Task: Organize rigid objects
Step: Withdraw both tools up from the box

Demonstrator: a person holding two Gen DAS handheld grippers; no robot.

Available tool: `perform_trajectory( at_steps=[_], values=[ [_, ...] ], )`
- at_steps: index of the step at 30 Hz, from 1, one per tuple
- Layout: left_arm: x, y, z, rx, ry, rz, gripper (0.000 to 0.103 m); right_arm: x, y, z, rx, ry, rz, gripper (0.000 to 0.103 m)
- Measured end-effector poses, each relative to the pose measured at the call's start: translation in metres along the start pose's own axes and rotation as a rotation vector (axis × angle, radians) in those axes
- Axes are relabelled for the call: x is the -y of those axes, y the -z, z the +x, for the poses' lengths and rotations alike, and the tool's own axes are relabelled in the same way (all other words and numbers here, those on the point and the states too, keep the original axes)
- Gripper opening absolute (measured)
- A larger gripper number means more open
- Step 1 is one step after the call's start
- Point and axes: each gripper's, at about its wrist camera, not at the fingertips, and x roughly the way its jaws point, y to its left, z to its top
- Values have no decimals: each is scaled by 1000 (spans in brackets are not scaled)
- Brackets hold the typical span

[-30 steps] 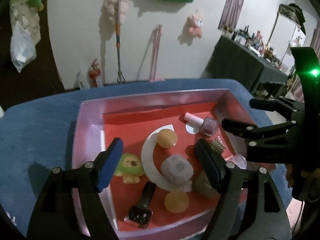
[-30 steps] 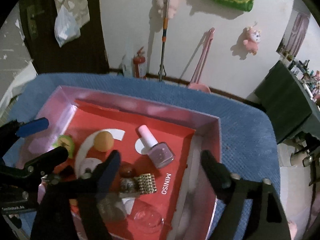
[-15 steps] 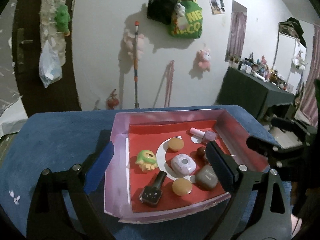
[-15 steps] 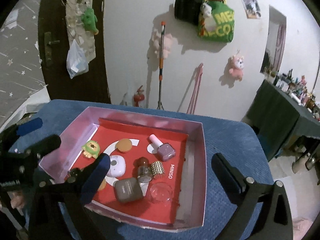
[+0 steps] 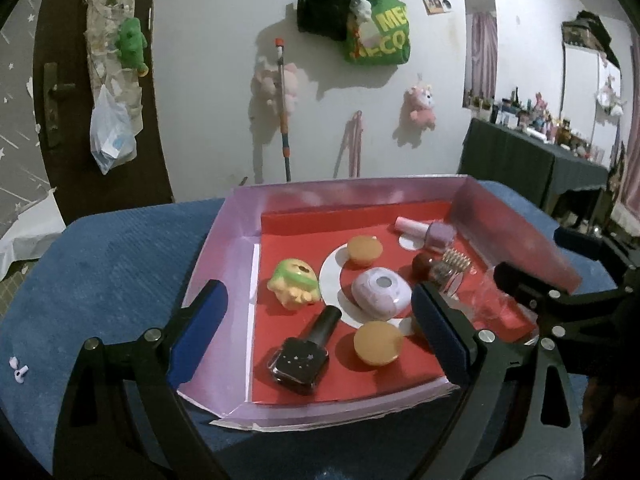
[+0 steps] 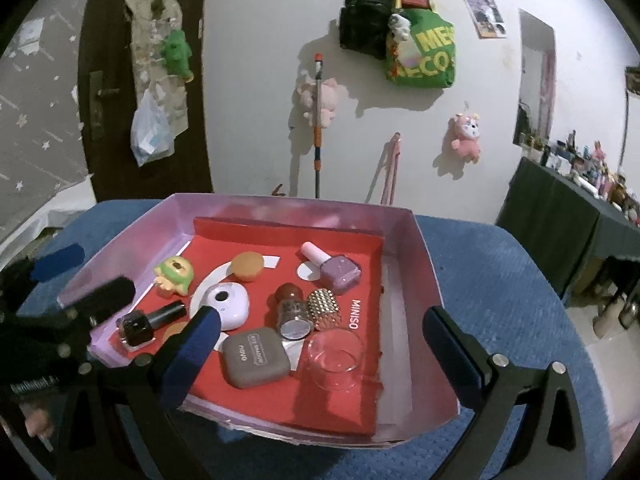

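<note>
My left gripper (image 5: 316, 332) stands wide with nothing between its blue pads; its jaws opened within the last second and now straddle the near left corner of the pink box (image 5: 224, 248). My right gripper (image 6: 324, 352) is spread as wide as I see it go, also freshly opened and empty, framing the near right part of the same box.

Just past my left gripper lies a black nail polish bottle (image 5: 304, 348) on its side, with an orange round piece (image 5: 378, 342) beside it. Farther in sit a green and yellow toy figure (image 5: 295, 282), a pale lilac round case (image 5: 382, 292) and a second orange round piece (image 5: 364, 250).

Ahead of my right gripper I see a grey-brown case (image 6: 256, 356) and a clear glass cup (image 6: 334, 358) lying on the red liner, with a studded gold cap (image 6: 324, 308) and a small dark-capped bottle (image 6: 292, 308) touching behind them. A lilac nail polish bottle (image 6: 334, 266) lies near the far wall.

The box rests on a blue surface (image 6: 500, 280), where two white earbuds (image 5: 18, 372) lie well to the left.
</note>
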Motion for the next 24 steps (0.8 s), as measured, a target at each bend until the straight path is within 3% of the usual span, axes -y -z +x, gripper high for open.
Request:
perform_trajectory(
  at_steps=[8,12,24],
  values=[
    [-6,10,14,-9,-49,-18,94,0,9,7,39,15,5,103],
    [-7,10,17,-29,-36,-24,94,-7,13,10,52,51,-30,103],
    [-9,9,23,-62,-34,-31,94,1,13,21,-8,46,16,103]
  ],
)
